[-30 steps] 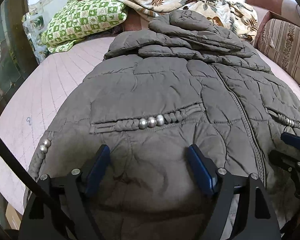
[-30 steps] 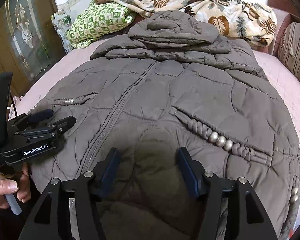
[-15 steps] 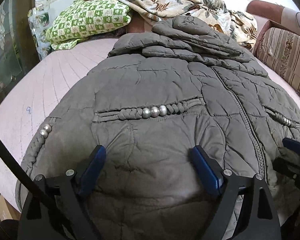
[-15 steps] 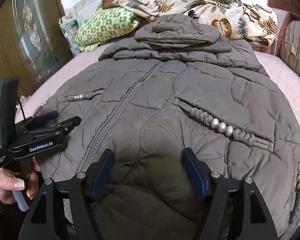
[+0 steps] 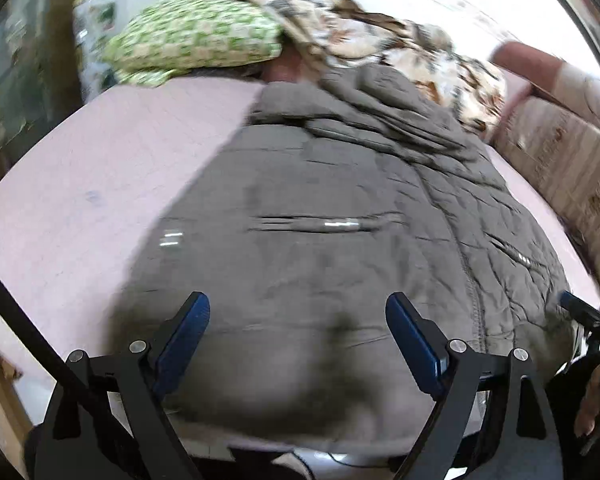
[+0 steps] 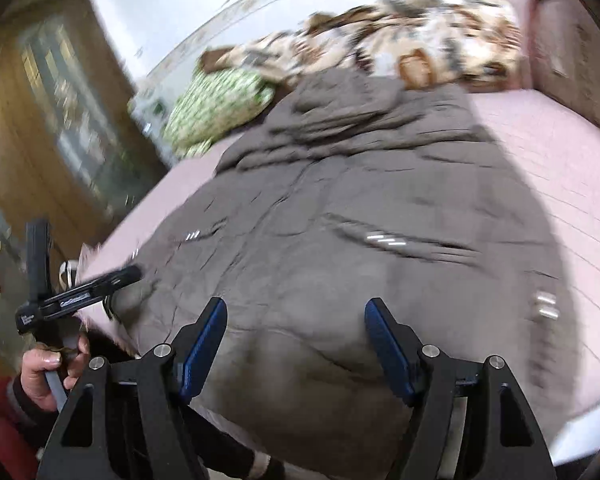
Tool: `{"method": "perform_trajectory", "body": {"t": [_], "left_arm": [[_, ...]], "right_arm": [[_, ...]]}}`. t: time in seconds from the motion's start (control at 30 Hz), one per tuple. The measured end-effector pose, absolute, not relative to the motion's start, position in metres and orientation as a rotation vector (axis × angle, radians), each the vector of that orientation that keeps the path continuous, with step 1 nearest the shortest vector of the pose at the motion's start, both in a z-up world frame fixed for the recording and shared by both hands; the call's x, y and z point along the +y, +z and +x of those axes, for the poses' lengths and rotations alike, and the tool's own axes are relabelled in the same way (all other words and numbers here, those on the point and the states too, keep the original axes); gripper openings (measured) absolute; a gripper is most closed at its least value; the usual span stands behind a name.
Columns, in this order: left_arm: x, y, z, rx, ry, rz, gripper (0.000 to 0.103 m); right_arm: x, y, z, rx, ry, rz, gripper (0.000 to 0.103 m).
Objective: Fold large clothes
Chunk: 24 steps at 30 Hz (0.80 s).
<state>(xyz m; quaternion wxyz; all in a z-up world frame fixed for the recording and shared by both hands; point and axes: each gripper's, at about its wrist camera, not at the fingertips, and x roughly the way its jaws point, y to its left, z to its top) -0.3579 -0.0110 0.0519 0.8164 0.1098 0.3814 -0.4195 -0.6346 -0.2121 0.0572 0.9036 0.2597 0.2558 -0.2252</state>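
A grey-brown quilted coat (image 5: 340, 208) is lying spread flat on a pink bedspread (image 5: 100, 168), its zipped front facing up and its hood end bunched toward the far side, where it is touching a green checked pillow (image 5: 196, 40) and a floral blanket (image 5: 420, 52). A striped sofa back (image 5: 560, 152) is standing along one edge of the bed.

The left gripper (image 5: 298, 320) is pointing steeply downward over the near hem of the coat, its two blue-padded fingers (image 5: 184, 340) standing wide apart — nothing is pinched between them, and the fabric is simply showing in the gap beyond. In the right wrist view the same tool is appearing at the left edge, reaching in toward the coat's side seam, with the person's left hand (image 6: 50, 372) curling tightly around its handle and a red sleeve (image 6: 0, 420) showing below.

The right gripper (image 6: 296, 320) is angling down less sharply over the hem on the other side of the zip, its blue pads (image 6: 388, 348) likewise parted and gripping nothing. Whether either tool's tips are touching the cloth cannot be told — both views are smeared with blur. At the right edge of the left wrist view, part of the person's right hand (image 5: 596, 400) is showing, holding a dark handle.
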Motion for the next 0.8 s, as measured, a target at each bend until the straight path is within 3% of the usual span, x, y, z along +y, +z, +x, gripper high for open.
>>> {"method": "perform_trajectory", "body": {"t": [0.27,0.43,0.8], "left_arm": [[0.062,0.049,-0.277,1.019,-0.728,-0.014,0.089],[0.076,0.024,-0.258,1.144,-0.771,-0.145,0.08],[0.067,0.009,-0.262,1.169,-0.834,-0.16,0.078]], "right_arm": [[-0.254,0.063,-0.73,0.433,-0.674,0.727,0.076],[-0.275,0.052,-0.756,0.385,-0.696,0.892,0.076],[-0.303,0.031,-0.79,0.288,-0.748,1.114,0.076]]}}
